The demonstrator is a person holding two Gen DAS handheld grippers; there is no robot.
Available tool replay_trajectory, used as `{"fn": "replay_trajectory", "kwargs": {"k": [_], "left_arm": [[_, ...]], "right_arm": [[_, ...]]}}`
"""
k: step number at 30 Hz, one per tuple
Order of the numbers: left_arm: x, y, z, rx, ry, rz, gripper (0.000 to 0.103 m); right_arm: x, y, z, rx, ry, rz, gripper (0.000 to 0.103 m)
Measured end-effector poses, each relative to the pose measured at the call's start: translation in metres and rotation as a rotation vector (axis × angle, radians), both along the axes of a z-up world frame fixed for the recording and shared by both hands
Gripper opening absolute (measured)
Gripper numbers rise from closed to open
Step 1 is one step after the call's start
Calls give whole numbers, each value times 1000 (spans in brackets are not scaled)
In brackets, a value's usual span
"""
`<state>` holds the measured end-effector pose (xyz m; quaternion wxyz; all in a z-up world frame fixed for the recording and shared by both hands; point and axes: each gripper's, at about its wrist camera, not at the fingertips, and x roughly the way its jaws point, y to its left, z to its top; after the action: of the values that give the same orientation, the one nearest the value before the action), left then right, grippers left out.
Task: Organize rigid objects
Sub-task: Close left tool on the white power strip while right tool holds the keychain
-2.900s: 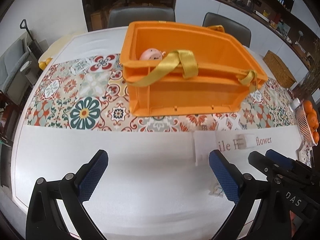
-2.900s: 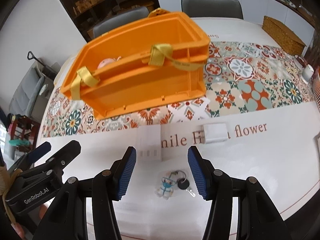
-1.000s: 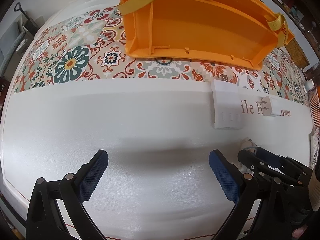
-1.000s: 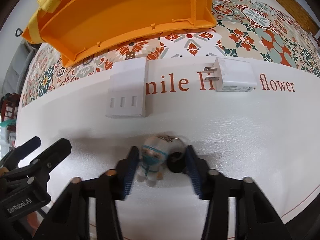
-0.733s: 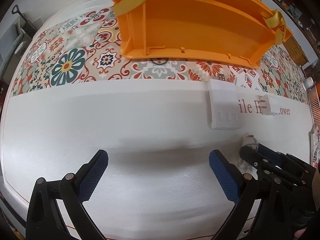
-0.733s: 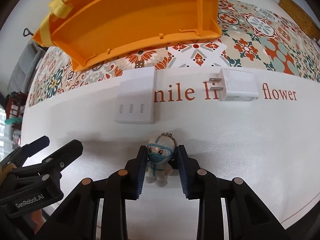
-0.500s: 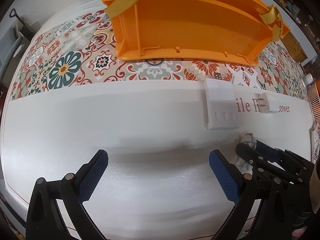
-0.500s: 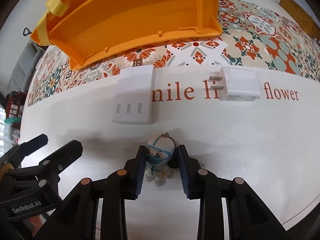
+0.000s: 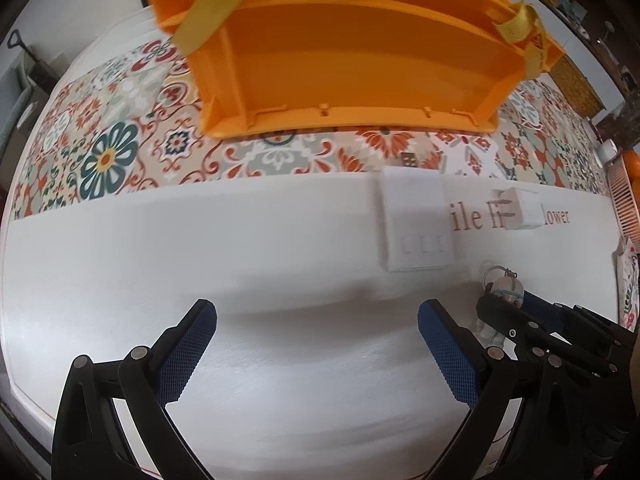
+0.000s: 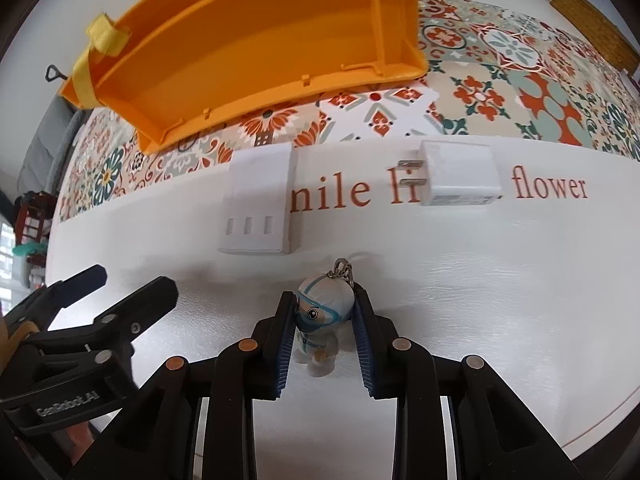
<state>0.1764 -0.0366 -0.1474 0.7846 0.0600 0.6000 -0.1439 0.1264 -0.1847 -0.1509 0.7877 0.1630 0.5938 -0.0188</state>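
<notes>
Right gripper [image 10: 323, 322] clamped on little astronaut keychain [image 10: 323, 316], low in the middle. Left gripper [image 9: 316, 344] wide apart, low over white table [image 9: 280, 280]. Orange basket [image 10: 256, 44] up top.

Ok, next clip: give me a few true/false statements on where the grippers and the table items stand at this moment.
1. The right gripper is closed on the figurine keychain. True.
2. The left gripper holds the white plug adapter. False: it is open and empty; the plug adapter lies on the table.
3. The white power strip lies in front of the orange basket, outside it. True.
4. The plug adapter's prongs point away from the power strip. False: they point toward it.
5. The keychain sits inside the basket. False: it is between the right gripper's fingers, above the white table edge.
</notes>
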Motion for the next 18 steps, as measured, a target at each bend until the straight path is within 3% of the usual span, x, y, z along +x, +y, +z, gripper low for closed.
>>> {"fn": "replay_trajectory", "kwargs": {"k": [18], "left_arm": [[4,-47,3,-62,-70,-42,99]], "right_arm": [[-19,-48,13,31,-28,-80,29]]}}
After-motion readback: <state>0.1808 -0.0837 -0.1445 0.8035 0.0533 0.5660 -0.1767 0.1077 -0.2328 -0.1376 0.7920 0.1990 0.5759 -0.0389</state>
